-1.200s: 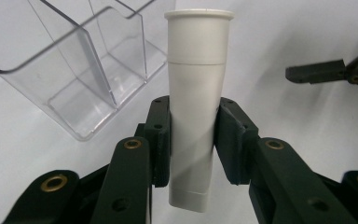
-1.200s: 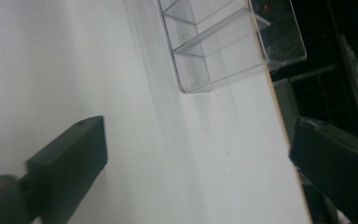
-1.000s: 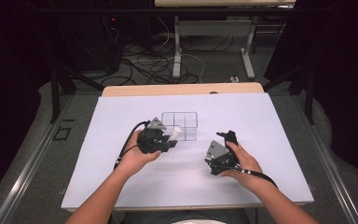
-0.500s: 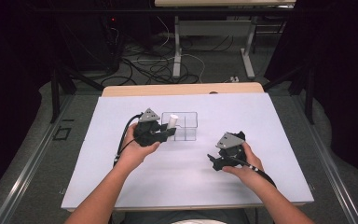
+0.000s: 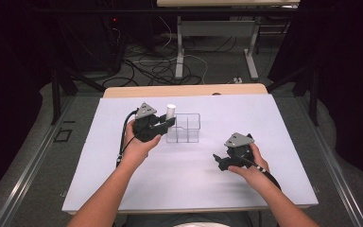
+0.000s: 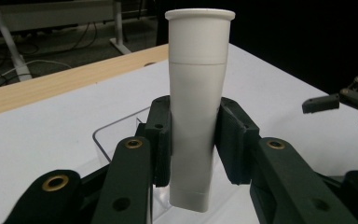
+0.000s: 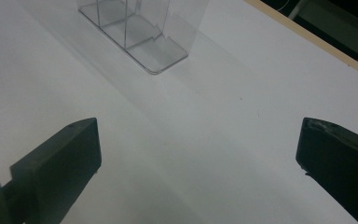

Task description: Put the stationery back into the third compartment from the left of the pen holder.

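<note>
White plastic, a capped tube [image 6: 196,116], is clamped upright between the pads of the left gripper [image 5: 169,124], which is seen in the left gripper view to pinch it just below the cap line. Compared with a second ago, the tube has been lifted and carried to the left edge of the clear divided organizer [image 5: 184,127]; earlier the left gripper sat lower, beside that box, and the tube was not yet raised above it. From the high view the tube's cap stands above the box's near-left corner, its lower end apparently hanging over or just inside the rim; which compartment lies beneath cannot be told. The right gripper [image 5: 219,161] has been drawn back toward the person and is held with its jaws spread wide over bare white table covering [image 5: 264,118], nothing between them. By this reading the pick-up is finished and the tube is ready to be lowered into a compartment.
</note>
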The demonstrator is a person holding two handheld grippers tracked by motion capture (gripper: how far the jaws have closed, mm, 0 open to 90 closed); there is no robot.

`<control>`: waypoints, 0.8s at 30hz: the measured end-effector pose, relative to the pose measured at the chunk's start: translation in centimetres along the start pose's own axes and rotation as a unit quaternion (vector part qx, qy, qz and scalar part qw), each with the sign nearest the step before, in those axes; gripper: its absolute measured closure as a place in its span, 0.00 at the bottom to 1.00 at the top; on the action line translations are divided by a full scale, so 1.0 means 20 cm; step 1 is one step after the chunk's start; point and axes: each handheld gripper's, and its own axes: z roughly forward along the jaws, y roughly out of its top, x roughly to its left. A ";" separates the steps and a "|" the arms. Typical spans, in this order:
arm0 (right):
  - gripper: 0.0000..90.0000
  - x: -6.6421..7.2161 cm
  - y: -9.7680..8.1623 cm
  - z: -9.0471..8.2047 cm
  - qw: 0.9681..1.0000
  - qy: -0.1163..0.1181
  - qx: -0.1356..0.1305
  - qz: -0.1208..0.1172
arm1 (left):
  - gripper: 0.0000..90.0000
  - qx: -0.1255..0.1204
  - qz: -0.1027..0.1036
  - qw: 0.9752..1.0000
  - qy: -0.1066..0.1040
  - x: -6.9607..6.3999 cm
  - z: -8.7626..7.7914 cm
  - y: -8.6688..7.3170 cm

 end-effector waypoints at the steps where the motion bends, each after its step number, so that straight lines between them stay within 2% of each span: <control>1: 0.00 0.00 0.00 0.00 1.000 0.000 0.000 0.000 | 0.77 -0.005 -0.001 1.000 0.004 0.00 0.00 0.00; 6: 0.00 -0.01 -0.01 0.01 1.000 0.000 -0.002 0.003 | 0.77 -0.026 -0.011 0.999 0.018 0.01 0.01 0.01; 14: 0.00 -0.02 -0.02 0.01 1.000 0.001 -0.002 0.006 | 0.77 -0.043 -0.020 0.998 0.030 0.01 0.05 0.02; 16: 0.00 -0.02 -0.01 0.01 1.000 0.004 0.005 0.012 | 0.77 -0.050 -0.023 0.998 0.033 0.00 0.06 0.03; 24: 0.00 -0.02 -0.02 0.01 1.000 0.006 -0.005 0.024 | 0.77 -0.063 -0.029 0.997 0.036 -0.04 0.13 0.04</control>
